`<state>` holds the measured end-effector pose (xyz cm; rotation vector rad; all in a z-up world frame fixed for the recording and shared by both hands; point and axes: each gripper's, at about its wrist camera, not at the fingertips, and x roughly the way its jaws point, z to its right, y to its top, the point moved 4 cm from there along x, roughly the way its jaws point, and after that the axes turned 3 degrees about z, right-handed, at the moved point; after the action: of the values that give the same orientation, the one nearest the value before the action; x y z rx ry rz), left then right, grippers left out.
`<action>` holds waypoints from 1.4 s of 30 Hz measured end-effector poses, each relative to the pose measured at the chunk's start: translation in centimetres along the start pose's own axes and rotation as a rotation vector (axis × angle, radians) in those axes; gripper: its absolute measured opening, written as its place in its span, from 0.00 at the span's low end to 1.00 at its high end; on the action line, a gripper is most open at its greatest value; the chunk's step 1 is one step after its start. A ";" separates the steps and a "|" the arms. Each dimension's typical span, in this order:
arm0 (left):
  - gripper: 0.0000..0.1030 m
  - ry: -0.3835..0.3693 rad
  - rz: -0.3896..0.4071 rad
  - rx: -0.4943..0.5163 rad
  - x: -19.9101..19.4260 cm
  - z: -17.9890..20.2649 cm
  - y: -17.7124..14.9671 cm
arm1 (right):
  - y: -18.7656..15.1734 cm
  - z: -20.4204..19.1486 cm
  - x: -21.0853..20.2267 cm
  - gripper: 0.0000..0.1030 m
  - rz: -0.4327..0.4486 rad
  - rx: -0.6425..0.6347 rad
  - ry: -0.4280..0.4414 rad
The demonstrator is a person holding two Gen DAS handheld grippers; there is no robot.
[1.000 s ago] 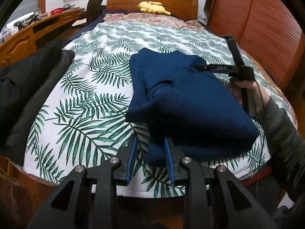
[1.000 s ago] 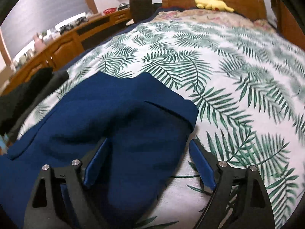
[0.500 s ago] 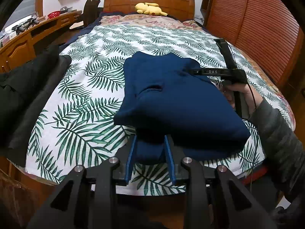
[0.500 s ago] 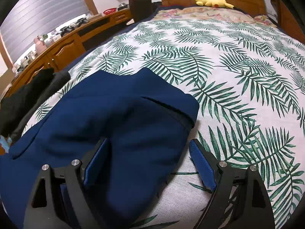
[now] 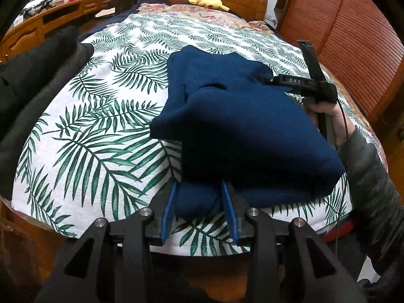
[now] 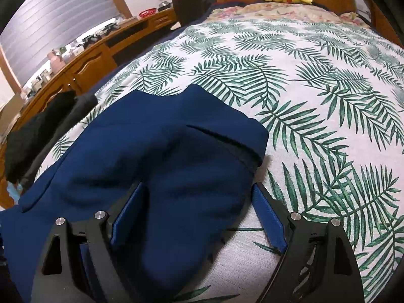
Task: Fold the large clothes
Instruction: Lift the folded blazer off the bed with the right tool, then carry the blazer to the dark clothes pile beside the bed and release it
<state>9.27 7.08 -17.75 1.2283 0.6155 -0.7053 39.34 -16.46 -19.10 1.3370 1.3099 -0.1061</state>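
Lies lengthwise up the leaf-print bedspread [image 5: 101,116] toward the headboard — navy garment [image 5: 240,126], half folded, near hem bunched between the slackening, opening pads of the left gripper [image 5: 199,207] — right gripper [image 6: 199,217] spread wide astride its right edge, clamping nothing
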 end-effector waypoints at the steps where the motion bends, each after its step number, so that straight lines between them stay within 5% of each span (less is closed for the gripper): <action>1: 0.32 -0.003 0.000 -0.001 -0.1 0.0 0.0 | 0.0 -0.1 0.0 0.80 -0.001 -0.003 0.008; 4: 0.32 -0.015 0.004 -0.001 -0.3 -0.1 0.0 | -0.1 -0.3 0.2 0.73 -0.005 -0.016 0.022; 9: 0.31 -0.032 0.023 0.001 -0.6 -0.3 -0.1 | 0.0 -0.6 -0.2 0.42 0.011 -0.003 0.082; 15: 0.07 -0.094 0.074 0.004 -1.9 -0.4 0.4 | 1.4 -1.4 -2.8 0.16 0.098 0.067 0.145; 19: 0.00 -0.082 0.148 0.015 -3.6 -0.7 1.6 | 3.1 -4.2 -5.7 0.13 0.195 0.007 0.120; 22: 0.00 -0.113 0.188 0.016 -5.0 -1.6 3.0 | 4.4 -6.7 -6.9 0.13 0.229 -0.053 0.083; 30: 0.00 -0.059 0.304 0.062 -9.2 -5.7 6.3 | 8.3 -14.1 -8.6 0.12 0.292 -0.173 0.023; 38: 0.00 0.104 0.443 0.082 -18.1 -14.7 11.2 | 15.1 -25.4 -7.9 0.12 0.348 -0.308 0.040; 42: 0.00 0.288 0.507 0.078 -23.2 -20.6 12.9 | 18.3 -32.0 -7.0 0.12 0.381 -0.385 0.075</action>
<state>3.27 32.84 2.97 1.4974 0.4823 -0.1291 29.99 8.97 6.88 1.2379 1.0485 0.4423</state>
